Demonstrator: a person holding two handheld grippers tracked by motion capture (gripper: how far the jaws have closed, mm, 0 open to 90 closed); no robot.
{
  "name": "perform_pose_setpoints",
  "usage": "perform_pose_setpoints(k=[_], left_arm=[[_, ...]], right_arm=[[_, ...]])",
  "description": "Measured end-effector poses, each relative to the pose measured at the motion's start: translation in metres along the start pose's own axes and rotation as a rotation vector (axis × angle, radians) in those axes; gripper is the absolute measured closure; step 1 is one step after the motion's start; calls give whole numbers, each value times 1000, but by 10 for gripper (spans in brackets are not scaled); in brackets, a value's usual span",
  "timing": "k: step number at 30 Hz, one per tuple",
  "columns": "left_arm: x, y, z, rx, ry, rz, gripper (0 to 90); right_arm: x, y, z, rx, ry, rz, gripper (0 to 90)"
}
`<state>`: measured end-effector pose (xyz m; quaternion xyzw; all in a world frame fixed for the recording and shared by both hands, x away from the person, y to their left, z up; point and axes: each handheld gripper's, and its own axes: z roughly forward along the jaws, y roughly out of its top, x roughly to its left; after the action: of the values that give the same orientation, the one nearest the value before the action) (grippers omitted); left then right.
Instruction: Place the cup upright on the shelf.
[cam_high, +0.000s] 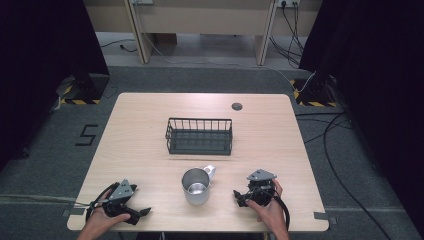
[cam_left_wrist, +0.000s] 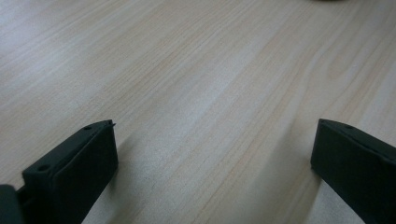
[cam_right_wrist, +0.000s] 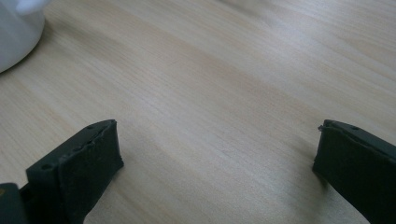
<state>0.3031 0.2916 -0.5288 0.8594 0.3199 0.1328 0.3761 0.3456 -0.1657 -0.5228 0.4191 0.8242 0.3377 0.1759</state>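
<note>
Both hand-held grippers, left (cam_high: 142, 212) and right (cam_high: 239, 196), rest on the desk (cam_high: 140, 125), jaws wide, empty. The mug (cam_high: 196, 186) is upright and light-looking, so a careless sideways reach could tip it.

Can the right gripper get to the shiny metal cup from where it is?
Probably yes. The right gripper sits open on the table just beside the metal cup, with bare wood between them. The cup's handle points up toward the basket.
</note>
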Motion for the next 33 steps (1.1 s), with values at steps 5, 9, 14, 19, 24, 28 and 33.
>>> perform_pose_setpoints(k=[5,9,14,19,24,28,33], left_arm=[[0,0,0,0,0,0,0],[0,0,0,-2,0,-2,0],[0,0,0,-1,0,-1,0],[0,0,0,0,-1,-1,0],[0,0,0,-1,0,-1,0],[0,0,0,-1,0,-1,0],[0,0,0,-1,0,-1,0]], right_arm=[[1,0,0,2,4,-5,6],[1,-1,-1,-4,7,-7,35],[1,-2,-5,-47,15,0,172],[3,2,-13,-105,28,-11,159],[9,9,-21,-168,65,-41,167],[12,14,-24,-207,82,-47,181],[14,23,-24,-248,109,-65,235]])
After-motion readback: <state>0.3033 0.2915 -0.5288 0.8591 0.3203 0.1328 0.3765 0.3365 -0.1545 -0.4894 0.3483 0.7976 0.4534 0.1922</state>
